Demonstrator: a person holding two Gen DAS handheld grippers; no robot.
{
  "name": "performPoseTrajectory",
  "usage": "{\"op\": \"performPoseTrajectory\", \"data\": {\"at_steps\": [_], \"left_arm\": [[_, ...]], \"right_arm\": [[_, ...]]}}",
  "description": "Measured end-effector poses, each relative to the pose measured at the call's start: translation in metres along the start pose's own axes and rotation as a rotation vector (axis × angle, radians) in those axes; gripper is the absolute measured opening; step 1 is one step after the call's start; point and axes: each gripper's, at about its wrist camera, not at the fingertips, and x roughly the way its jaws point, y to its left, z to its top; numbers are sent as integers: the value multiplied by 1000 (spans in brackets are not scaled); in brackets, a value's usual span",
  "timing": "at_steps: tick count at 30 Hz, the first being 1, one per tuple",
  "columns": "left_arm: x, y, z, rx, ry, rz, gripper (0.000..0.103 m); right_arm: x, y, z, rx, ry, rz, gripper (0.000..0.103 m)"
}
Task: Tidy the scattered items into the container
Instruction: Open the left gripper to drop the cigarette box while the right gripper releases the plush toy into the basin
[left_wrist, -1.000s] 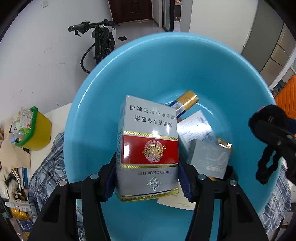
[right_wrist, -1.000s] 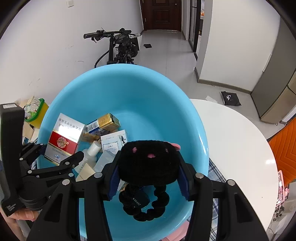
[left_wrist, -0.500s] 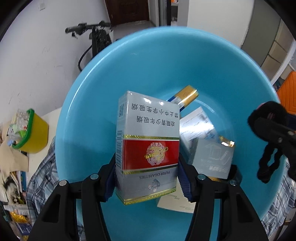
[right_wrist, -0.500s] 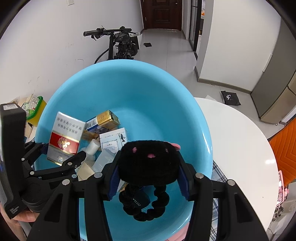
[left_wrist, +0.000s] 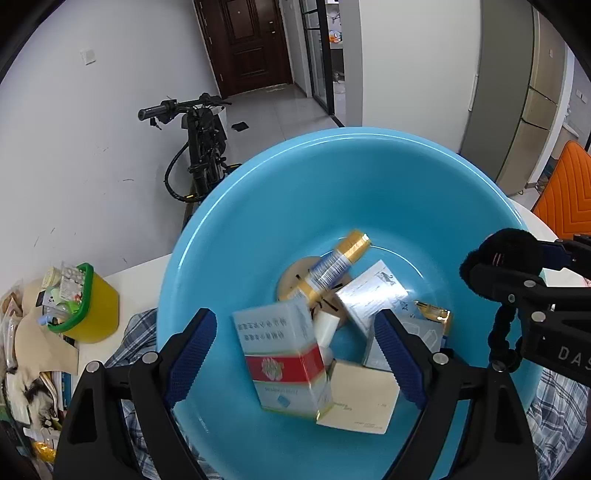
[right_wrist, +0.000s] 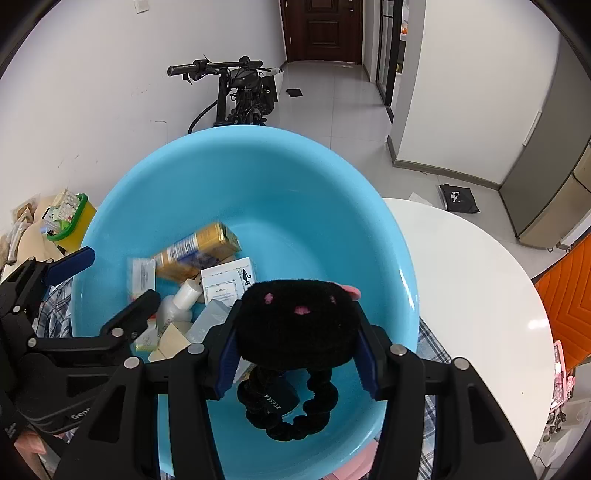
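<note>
Two grippers work over one round, sky-blue plastic basin (left_wrist: 258, 221) as we clear loose items into it.

From the left wrist camera, we see our left gripper (left_wrist: 295, 354) with its blue-padded jaws opening, well clear of the red, white and silver cigarette carton (left_wrist: 284, 354) that sits blurred between them, touching neither pad and apparently dropping onto the pile. Beneath and beside it lie a cream cardboard box (left_wrist: 360, 398), a gold-and-blue foil packet (left_wrist: 332, 269), a white printed paper box (left_wrist: 369, 299) and a pale grey carton (left_wrist: 424, 332). At the right edge, the black fluffy hair scrunchie (left_wrist: 495, 254) hangs in our other tool. A yellow tub with a green rim (left_wrist: 92, 314) stands far left on the white table, and a parked black bicycle (left_wrist: 199, 147) leans at the far wall.

From the right wrist camera, our right gripper (right_wrist: 297, 354) is clamped on the scrunchie (right_wrist: 295, 317), its pads pressing the plush sides while a coiled black loop (right_wrist: 291, 413) dangles over the near part of the basin (right_wrist: 295, 184). A small white plastic bottle (right_wrist: 177, 306) lies among the boxes to the left. The round white table (right_wrist: 461, 277) stretches away on the right.

We judge the carton's release to be the step in hand. The next move calls for spreading the right jaws so the scrunchie falls inside the rim, and for drawing the left tool clear of the pile.
</note>
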Motion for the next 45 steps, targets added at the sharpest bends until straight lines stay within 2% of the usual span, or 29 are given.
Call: {"op": "performPoseTrajectory", "data": {"at_steps": [4, 13, 18, 26, 29, 32, 35, 39, 45], "left_arm": [[-8, 9, -1, -2, -4, 30, 89], [-17, 43, -3, -57, -20, 36, 89], [-13, 50, -11, -75, -14, 16, 89], [-13, 58, -19, -79, -30, 41, 89], [-12, 63, -20, -100, -33, 39, 89], [-11, 66, -20, -104, -31, 58, 89], [-11, 67, -22, -102, -26, 75, 89], [-13, 67, -23, -98, -28, 70, 89], [-21, 64, -25, -107, -51, 50, 89]], "right_arm": [[4, 5, 0, -7, 5, 5, 51], [17, 27, -1, -39, 22, -8, 52], [25, 35, -2, -45, 26, -7, 54], [35, 53, 1, -48, 13, -11, 56], [37, 64, 0, -69, 13, -4, 66], [37, 71, 0, -92, 2, -55, 87], [33, 72, 3, -115, -23, -105, 88], [29, 70, 4, -124, -25, -118, 96], [22, 65, 2, -145, -46, -148, 96]]}}
